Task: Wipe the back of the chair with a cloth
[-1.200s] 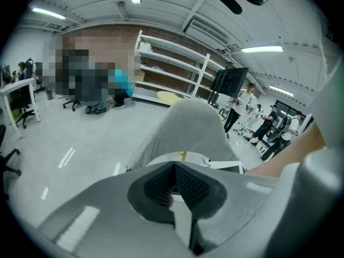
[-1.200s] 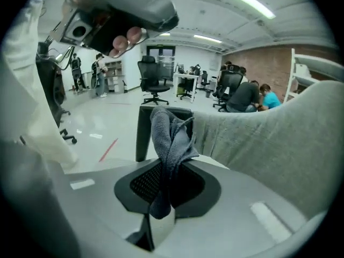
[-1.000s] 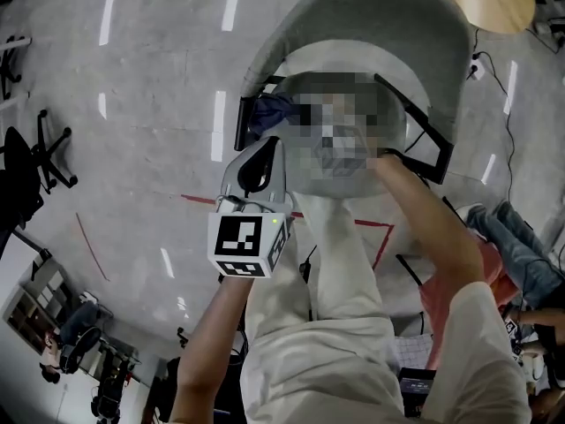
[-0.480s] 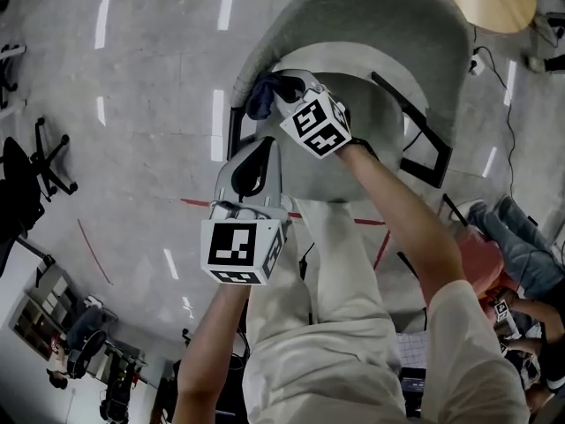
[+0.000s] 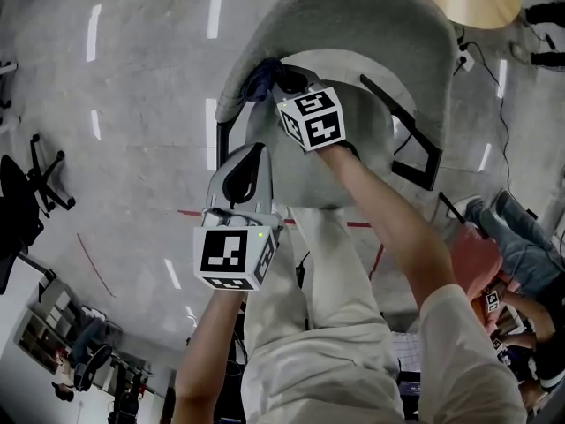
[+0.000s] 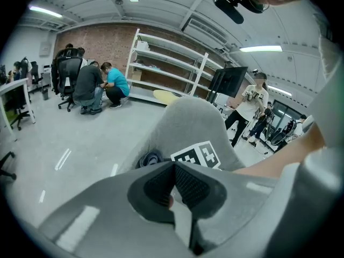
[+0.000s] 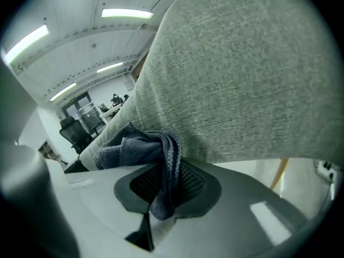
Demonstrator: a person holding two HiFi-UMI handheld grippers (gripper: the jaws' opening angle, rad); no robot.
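Head view: right tongs pinch bunched blue cloth against chair back, inner face, left edge; cloth tail runs along jaws. Left tongs closed, empty, beside open floor.

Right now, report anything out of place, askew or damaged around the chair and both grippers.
Nothing stands out. The right gripper is shut on the bunched dark blue cloth, which presses against the grey fabric chair back. The left gripper is shut and empty.
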